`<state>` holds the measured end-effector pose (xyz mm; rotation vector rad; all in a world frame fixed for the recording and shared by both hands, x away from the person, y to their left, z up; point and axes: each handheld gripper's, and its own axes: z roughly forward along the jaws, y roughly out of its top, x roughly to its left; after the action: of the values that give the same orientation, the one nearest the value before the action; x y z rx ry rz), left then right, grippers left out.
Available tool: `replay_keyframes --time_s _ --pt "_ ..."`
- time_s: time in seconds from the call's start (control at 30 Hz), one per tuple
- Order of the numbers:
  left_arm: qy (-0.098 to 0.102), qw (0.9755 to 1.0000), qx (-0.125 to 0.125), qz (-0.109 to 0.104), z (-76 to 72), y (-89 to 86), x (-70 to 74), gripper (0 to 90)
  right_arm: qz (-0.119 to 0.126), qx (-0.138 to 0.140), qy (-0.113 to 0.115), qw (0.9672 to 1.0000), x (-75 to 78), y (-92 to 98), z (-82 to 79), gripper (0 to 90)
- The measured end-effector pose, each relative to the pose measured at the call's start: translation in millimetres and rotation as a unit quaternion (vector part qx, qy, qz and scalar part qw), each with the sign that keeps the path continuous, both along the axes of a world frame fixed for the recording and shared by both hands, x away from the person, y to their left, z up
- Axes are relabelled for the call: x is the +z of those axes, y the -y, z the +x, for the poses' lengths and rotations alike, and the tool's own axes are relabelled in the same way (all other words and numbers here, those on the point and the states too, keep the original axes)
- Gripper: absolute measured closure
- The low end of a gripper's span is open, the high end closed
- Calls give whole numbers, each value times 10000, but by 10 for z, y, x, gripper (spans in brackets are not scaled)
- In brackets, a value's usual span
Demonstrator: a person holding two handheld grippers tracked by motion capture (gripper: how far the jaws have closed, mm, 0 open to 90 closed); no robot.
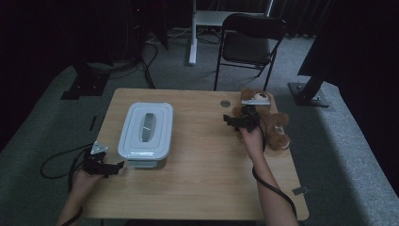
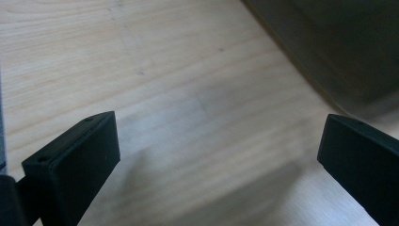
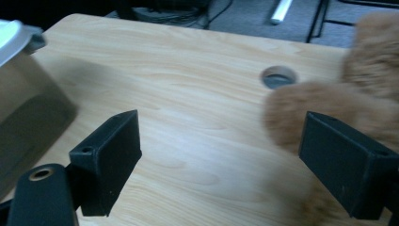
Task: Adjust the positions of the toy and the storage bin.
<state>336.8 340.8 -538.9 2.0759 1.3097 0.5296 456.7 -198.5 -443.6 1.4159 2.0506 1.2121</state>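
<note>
Your right hand covers part of the teddy bear. In the right gripper view the bear is blurred and cut off at the right edge, the lidded box at the left edge.

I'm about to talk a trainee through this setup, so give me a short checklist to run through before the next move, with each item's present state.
1. Right gripper jaws open: ok, they stand wide with nothing pressed between them.
2. Left gripper jaws open: ok, only bare tabletop lies between them.
3. Brown plush teddy bear within the right gripper's reach: ok, it lies just beside that gripper near the table's right edge.
4. Bear free of the jaws: ok, its fur sits next to one jaw, not clamped.
5. White rectangular plastic box with handled lid closed: ok, the lid sits on it.
6. Lid latched or loose: cannot tell.
</note>
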Motion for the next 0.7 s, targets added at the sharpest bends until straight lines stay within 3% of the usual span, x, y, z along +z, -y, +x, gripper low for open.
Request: replay_keyframes --time_s 0.23,0.33,0.57,0.7 --pt "134 9998 93 -96 160 -32 11 5 13 92 -132 9999 -156 -367 9 127" --pt "106 9999 109 -61 224 -25 3 5 -23 276 -146 9995 -206 -585 9 127" --pt "61 9999 -78 -47 351 40 14 5 -100 540 -322 9980 -376 -1057 81 124" --pt "79 9998 -176 -32 409 77 43 5 -78 657 -413 9970 -431 -1211 107 124"
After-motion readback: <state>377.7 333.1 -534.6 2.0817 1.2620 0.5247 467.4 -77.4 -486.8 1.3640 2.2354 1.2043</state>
